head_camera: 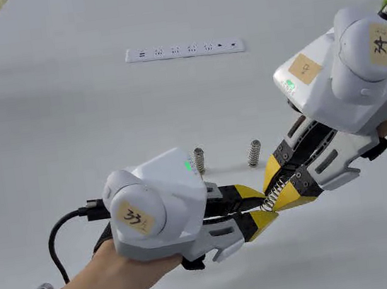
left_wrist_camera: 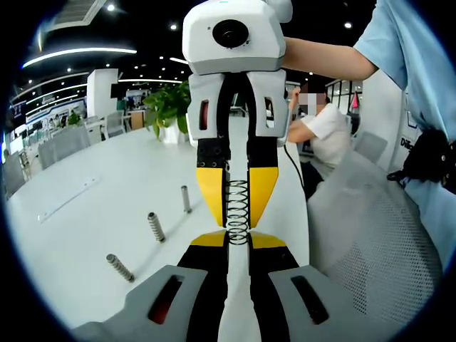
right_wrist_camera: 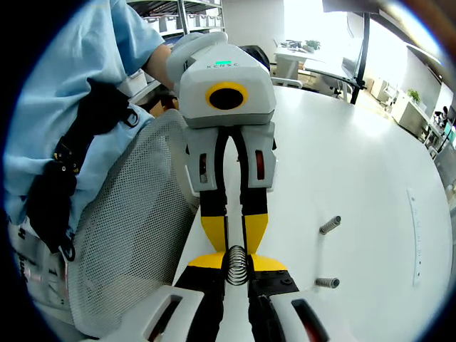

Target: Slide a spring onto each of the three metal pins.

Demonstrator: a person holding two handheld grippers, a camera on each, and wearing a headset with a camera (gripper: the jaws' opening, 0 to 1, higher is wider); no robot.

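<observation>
The right gripper (head_camera: 273, 195) meets the left gripper (head_camera: 264, 207) tip to tip above the white table (head_camera: 69, 118). A spring (left_wrist_camera: 237, 205) lies lengthwise between the right jaws, which press on it from both sides. Its far end sits at the left jaws' yellow tips, which are drawn close together; whether they pinch it I cannot tell. To the left of the left gripper's jaws, in its own view, stand a bare metal pin (left_wrist_camera: 185, 199), a spring-covered pin (left_wrist_camera: 156, 226) and, nearest, a second spring-covered pin (left_wrist_camera: 120, 267). Well beyond both grippers lies a power strip (head_camera: 184, 49).
</observation>
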